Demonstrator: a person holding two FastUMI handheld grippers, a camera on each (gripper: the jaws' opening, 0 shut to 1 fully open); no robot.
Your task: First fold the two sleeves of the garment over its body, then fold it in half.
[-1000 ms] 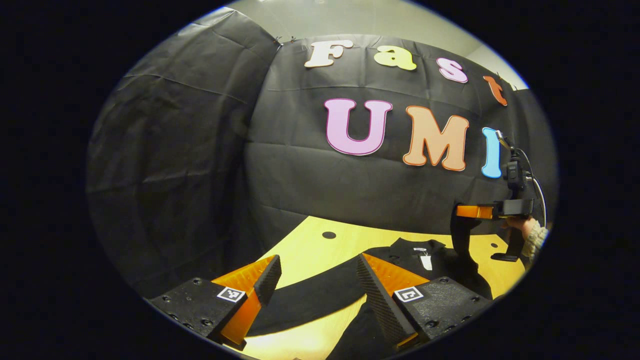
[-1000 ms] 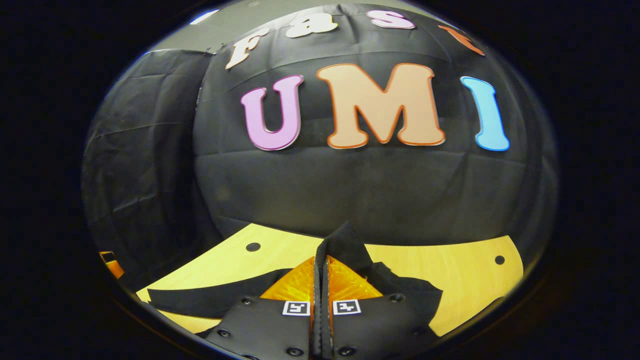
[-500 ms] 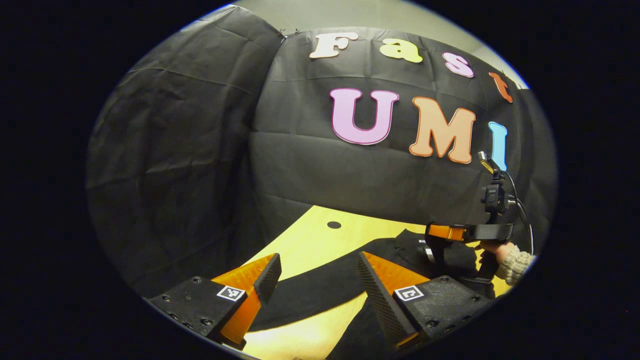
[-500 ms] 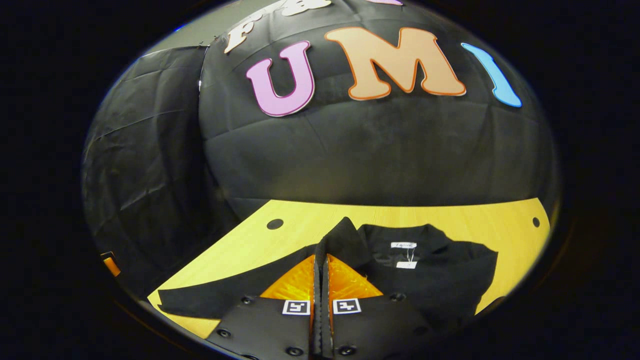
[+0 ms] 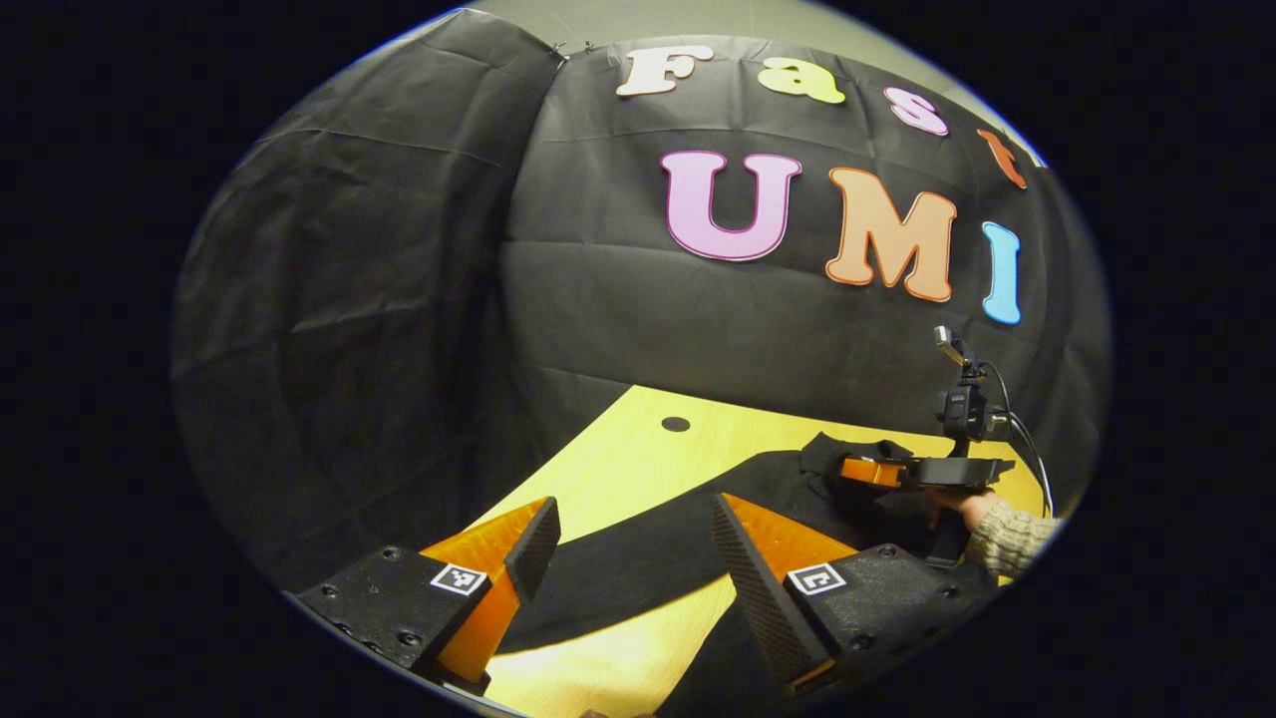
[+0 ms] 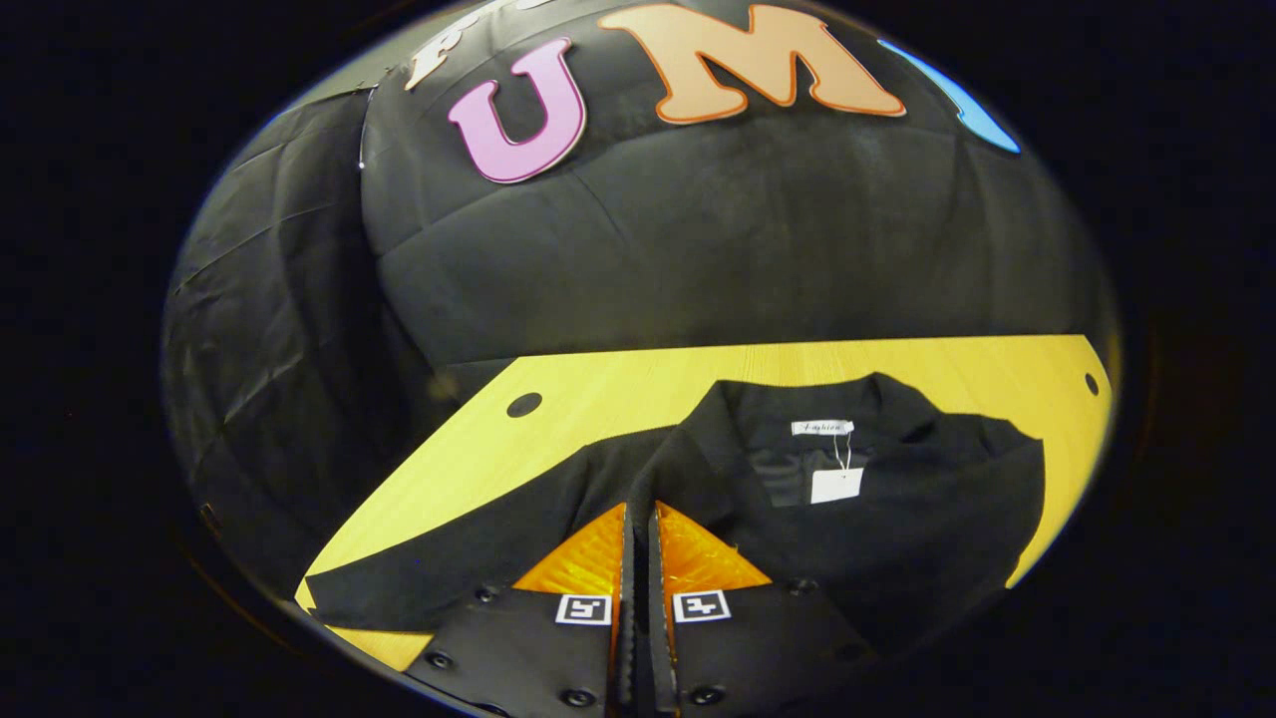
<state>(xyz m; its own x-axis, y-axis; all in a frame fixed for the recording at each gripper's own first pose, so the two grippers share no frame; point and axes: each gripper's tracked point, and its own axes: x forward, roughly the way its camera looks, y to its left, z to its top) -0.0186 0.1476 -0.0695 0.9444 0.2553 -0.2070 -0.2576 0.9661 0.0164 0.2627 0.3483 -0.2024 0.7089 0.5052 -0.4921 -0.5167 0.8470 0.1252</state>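
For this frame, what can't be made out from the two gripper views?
- Right gripper view: how much cloth the right claw pinches; its closed fingers cover the sleeve end.
- Both views: the garment's hem, cut off by the lower image edge and the claw bodies.
- Right gripper view: the neck tag's print, too small.
- Left gripper view: the right claw's fingertips, far off and small.

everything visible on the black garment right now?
The black garment looks like soft matte fabric and lies flat on the yellow wooden table, collar toward the booth wall. A white neck label and a hanging white tag sit inside the collar. One sleeve stretches unfolded across the table, passing between the open left gripper fingers. The right gripper is shut on a fold of the cloth over the body.
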